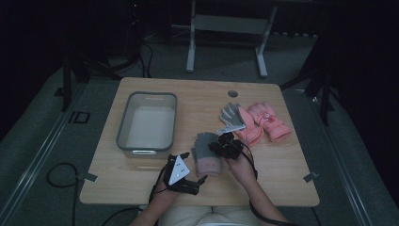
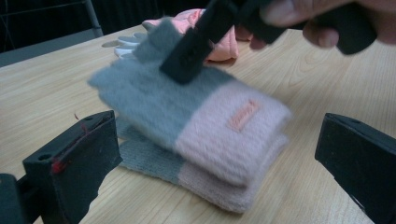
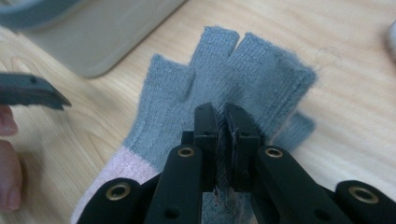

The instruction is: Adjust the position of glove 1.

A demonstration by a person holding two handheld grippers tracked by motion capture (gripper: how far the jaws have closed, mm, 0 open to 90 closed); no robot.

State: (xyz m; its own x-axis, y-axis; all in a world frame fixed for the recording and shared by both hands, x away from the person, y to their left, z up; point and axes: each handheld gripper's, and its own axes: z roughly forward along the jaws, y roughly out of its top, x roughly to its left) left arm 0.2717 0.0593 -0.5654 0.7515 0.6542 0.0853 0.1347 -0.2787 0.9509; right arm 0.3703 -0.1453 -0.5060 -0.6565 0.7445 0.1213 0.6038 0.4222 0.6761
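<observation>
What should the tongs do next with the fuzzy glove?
Probably carry the top grey-and-pink knit glove toward the grey bin. The right tongs are shut on its grey part, lifting it off its twin, while the left tongs wait open near the cuff.

Left gripper (image 1: 188, 181) agape, right gripper (image 1: 221, 147) clamped

Plastic bin (image 1: 147, 123) on desk (image 1: 282, 165), left half. Fingerless gloves (image 1: 207, 153) stacked as pair right of bin's near corner, near desk's front middle. Ski gloves (image 1: 263, 121) behind and right of pair, one overlapping other. Right tongs (image 1: 225, 146) clamped on upper fingerless glove (image 2: 187, 112), lifting it above lower fingerless glove (image 2: 154, 161). Left tongs (image 1: 188, 175) agape, in front of pair, near front edge.
</observation>
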